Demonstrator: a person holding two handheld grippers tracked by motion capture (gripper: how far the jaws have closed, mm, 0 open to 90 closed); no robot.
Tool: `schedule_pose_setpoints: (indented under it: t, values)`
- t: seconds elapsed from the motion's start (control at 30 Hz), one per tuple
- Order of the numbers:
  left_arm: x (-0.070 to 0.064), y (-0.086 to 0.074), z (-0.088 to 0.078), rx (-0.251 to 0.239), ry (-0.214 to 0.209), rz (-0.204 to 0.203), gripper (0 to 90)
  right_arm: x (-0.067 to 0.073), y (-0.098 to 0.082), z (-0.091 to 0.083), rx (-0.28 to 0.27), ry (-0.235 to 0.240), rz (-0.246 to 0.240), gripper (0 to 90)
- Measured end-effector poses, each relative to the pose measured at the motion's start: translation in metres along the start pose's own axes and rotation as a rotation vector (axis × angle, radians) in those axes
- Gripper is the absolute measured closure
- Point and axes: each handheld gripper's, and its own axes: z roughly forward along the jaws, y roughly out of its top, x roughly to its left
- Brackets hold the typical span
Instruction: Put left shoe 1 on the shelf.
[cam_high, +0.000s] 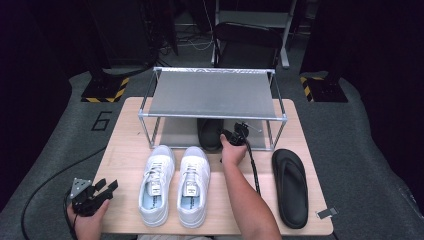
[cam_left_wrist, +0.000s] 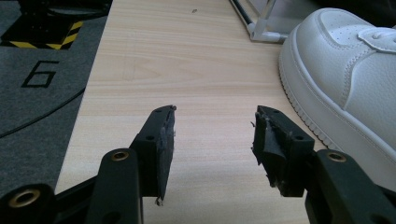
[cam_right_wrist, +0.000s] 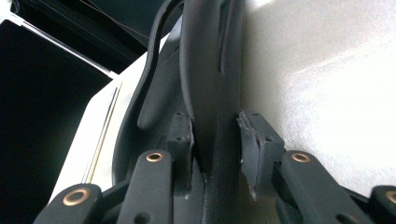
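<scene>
Two grippers are in my hands, reported left to right across the high view.

Left gripper (cam_high: 106, 187): it sits at the near left corner of the worktop (cam_high: 125, 145), about 8 o'clock from the worktop's middle. Its jaws stand apart with nothing between them; its own view shows bare wood in the gap. The left white sneaker (cam_high: 156, 182) lies at roughly 3 o'clock from it, near but not touching. The right white sneaker (cam_high: 193, 184) stands just beside its mate, both with toes toward 12 o'clock. This hand is well apart from the work in hand.

Right gripper (cam_high: 239, 131): it reaches toward 12 o'clock, to the front edge of the wire shelf rack (cam_high: 212, 116) at the far side of the worktop. Its jaws are clamped on a black slipper (cam_high: 210, 134); in the right gripper view the pads press on either side of the sole's edge (cam_right_wrist: 212, 116). The slipper lies at about 10 o'clock from my right hand (cam_high: 233, 152), partly under the rack's upper deck, on or just above the lower level; which of the two I cannot tell. Its long axis runs roughly 12 to 6, in line with my reach.

The second black slipper (cam_high: 290, 187) lies flat on the worktop at about 4 o'clock from the right gripper, long axis also 12 to 6.

Judgement: the right hand is plainly the nearer to both slippers. The coming move turns on the held slipper's long axis staying square to the rack's front rail as it goes under.
</scene>
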Motion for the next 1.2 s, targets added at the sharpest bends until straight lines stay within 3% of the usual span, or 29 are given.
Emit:
schedule_pose_setpoints:
  t: [0.1,0.13,0.17,0.23,0.43,0.47,0.53,0.67,0.7,0.73,0.8,0.87,0.9,0.93,0.97,1.03,1.1,1.2]
  values:
    - [0.0,-0.001,0.0,0.0,0.002,-0.004,48.0,0.0,0.001,0.003,-0.003,0.0,-0.011,66.3]
    - [0.0,-0.001,-0.001,0.004,0.001,-0.009,48.0,0.002,0.002,0.005,-0.02,0.004,0.023,66.3]
    - [0.001,-0.001,-0.001,0.006,0.002,-0.006,48.0,0.002,0.002,0.008,-0.004,-0.034,0.011,66.3]
    - [0.001,-0.002,-0.001,0.005,0.004,-0.007,48.0,0.001,0.002,0.008,-0.002,-0.038,0.013,66.3]
    - [0.002,-0.002,-0.002,0.006,0.003,-0.006,48.0,-0.002,-0.001,0.011,0.006,-0.027,0.005,65.7]
    - [0.002,-0.003,-0.002,0.008,0.005,-0.009,48.0,-0.003,-0.001,0.012,0.0,-0.008,0.008,65.3]
    - [0.002,-0.003,-0.003,0.005,0.005,-0.012,48.0,-0.004,-0.001,0.012,0.008,-0.012,0.007,64.8]
    - [0.002,-0.003,-0.004,0.007,0.003,-0.01,48.0,-0.001,-0.001,0.01,0.054,-0.038,0.049,63.0]
    - [0.002,-0.003,-0.004,0.004,0.004,-0.01,47.9,-0.004,-0.001,0.01,0.016,-0.06,-0.002,61.7]
    - [0.002,-0.003,-0.004,0.006,0.003,-0.01,47.9,-0.004,-0.001,0.01,0.016,-0.06,-0.002,61.7]
    - [0.002,-0.003,-0.004,0.007,0.004,-0.009,47.9,-0.004,-0.001,0.005,-0.001,-0.025,-0.008,61.4]
    - [0.001,-0.003,-0.003,0.007,0.002,-0.012,47.9,-0.005,-0.003,-0.001,0.0,-0.025,-0.007,61.7]
    - [0.001,-0.003,-0.002,-0.008,0.003,-0.01,47.9,-0.005,-0.004,-0.004,0.006,-0.066,-0.005,62.2]
    - [0.001,-0.002,-0.003,0.0,0.0,-0.004,47.9,-0.006,-0.006,-0.008,0.007,-0.077,-0.022,62.8]
    - [0.0,-0.002,-0.002,-0.015,0.0,-0.006,47.8,-0.007,-0.009,-0.018,0.006,-0.023,-0.03,63.7]
    - [-0.001,-0.001,-0.002,-0.006,-0.003,-0.01,47.8,-0.006,-0.011,-0.023,0.005,-0.017,-0.031,63.9]
    - [-0.003,-0.001,-0.001,-0.011,-0.001,0.004,47.8,-0.006,-0.014,-0.033,0.002,-0.012,-0.078,64.1]
    - [-0.005,0.0,-0.002,0.005,-0.008,0.017,47.8,-0.005,-0.017,-0.048,0.024,-0.021,-0.092,64.9]
